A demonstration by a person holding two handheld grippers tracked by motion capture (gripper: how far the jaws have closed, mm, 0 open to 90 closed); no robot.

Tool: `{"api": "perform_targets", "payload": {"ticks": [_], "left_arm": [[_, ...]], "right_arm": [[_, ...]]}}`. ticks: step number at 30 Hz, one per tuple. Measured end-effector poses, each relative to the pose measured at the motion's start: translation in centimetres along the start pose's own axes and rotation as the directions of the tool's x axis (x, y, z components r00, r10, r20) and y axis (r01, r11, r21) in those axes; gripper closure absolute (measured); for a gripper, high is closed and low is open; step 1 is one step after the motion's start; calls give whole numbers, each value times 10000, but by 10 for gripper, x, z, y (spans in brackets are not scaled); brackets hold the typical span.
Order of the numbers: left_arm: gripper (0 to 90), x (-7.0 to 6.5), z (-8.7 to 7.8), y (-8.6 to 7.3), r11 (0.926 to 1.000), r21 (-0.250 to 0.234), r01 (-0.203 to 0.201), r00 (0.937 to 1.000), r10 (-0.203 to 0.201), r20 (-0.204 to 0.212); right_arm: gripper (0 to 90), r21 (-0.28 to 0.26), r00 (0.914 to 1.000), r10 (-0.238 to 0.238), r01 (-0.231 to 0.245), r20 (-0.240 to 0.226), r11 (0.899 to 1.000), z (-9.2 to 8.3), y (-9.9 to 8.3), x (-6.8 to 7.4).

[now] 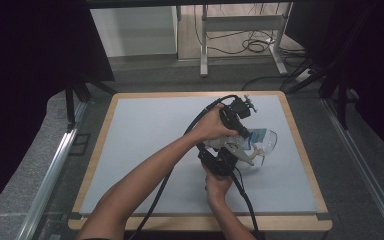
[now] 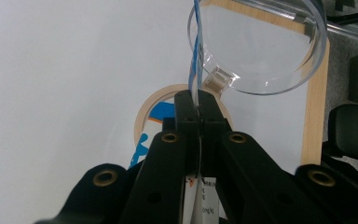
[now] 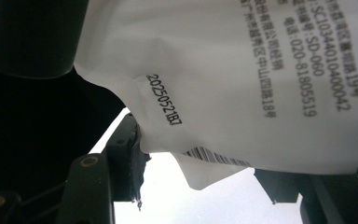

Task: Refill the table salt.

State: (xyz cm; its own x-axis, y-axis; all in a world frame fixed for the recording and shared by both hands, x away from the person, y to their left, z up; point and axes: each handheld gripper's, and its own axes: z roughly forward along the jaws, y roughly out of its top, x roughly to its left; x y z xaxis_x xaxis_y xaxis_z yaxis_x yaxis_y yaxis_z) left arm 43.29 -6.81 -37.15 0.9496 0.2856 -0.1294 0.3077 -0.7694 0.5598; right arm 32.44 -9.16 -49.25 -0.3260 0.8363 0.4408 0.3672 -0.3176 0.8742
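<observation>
A white packet [image 1: 256, 136] with blue print is held up over the right part of the grey mat [image 1: 145, 150]. My left gripper [image 1: 244, 133] comes at it from above. In the left gripper view this gripper [image 2: 198, 106] is shut on the packet's thin blue-and-white edge [image 2: 196, 56]. My right gripper [image 1: 232, 155] holds the packet from below. In the right gripper view the packet [image 3: 242, 79], with black print and a barcode, bulges between that gripper's [image 3: 200, 175] spread jaws and is creased at the left pad [image 3: 133, 156]. A clear round cup [image 1: 269, 142] lies just right of the packet.
The clear cup's rim [image 2: 261, 88] shows beyond the left gripper's jaws, and a tan-rimmed round thing [image 2: 144, 116] with blue marks sits behind them. The mat lies on a wooden table [image 1: 300, 145]. Black cables trail from both grippers toward the front edge. Dark stands flank the table.
</observation>
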Motion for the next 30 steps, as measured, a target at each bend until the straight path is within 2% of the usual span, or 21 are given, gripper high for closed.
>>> {"api": "perform_targets", "payload": {"ticks": [30], "left_arm": [[900,0,-1,1,10000,-4,-14,10000,14,-61]], "right_arm": [[422,0,9999,-167,167,26,9999,-1,2,0]]}}
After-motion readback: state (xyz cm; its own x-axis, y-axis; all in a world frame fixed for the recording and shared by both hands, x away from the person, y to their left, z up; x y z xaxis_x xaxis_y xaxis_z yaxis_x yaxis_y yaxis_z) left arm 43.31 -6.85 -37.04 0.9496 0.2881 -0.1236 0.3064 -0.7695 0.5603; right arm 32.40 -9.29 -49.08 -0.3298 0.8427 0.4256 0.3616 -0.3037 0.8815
